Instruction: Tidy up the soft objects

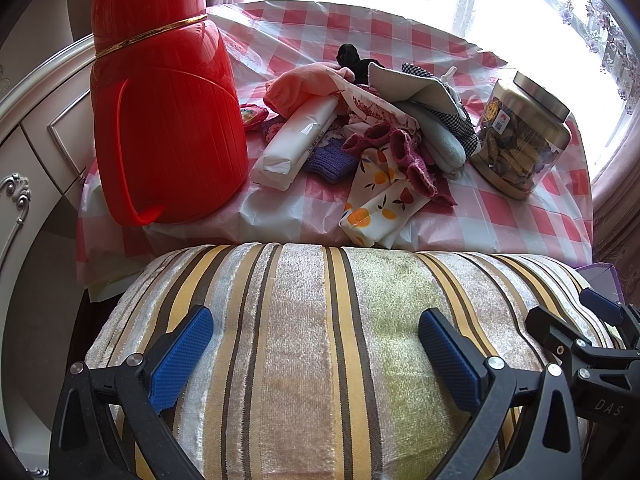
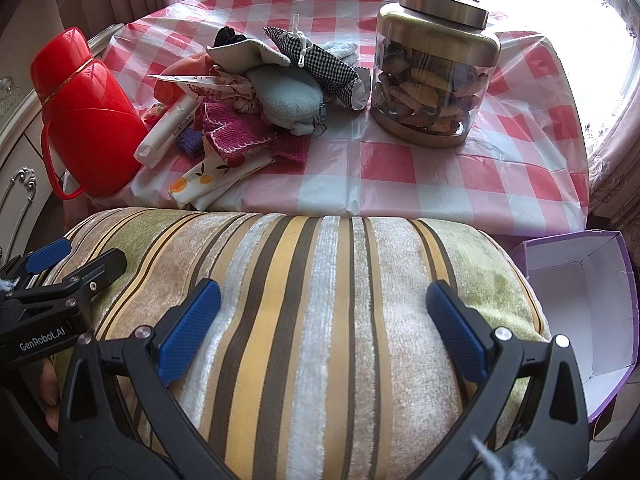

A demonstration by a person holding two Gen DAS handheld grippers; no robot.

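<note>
A striped velvet cushion [image 1: 320, 340] lies in front of the table and fills the lower half of both views; it also shows in the right wrist view [image 2: 328, 320]. My left gripper [image 1: 316, 352] is open, its blue pads resting over the cushion. My right gripper [image 2: 324, 328] is open over the cushion too, beside the left one. A pile of soft things [image 1: 360, 120] lies on the checked table: pink cloth, knitted pieces, a fruit-print pouch [image 1: 376, 200], a white packet [image 1: 296, 140], a checked bag [image 2: 316, 64].
A red thermos jug [image 1: 160, 120] stands at the table's left. A glass jar [image 2: 432, 76] of snacks stands at the right. An open purple box [image 2: 576, 300] sits to the right of the cushion. A white cabinet [image 1: 24, 160] is on the left.
</note>
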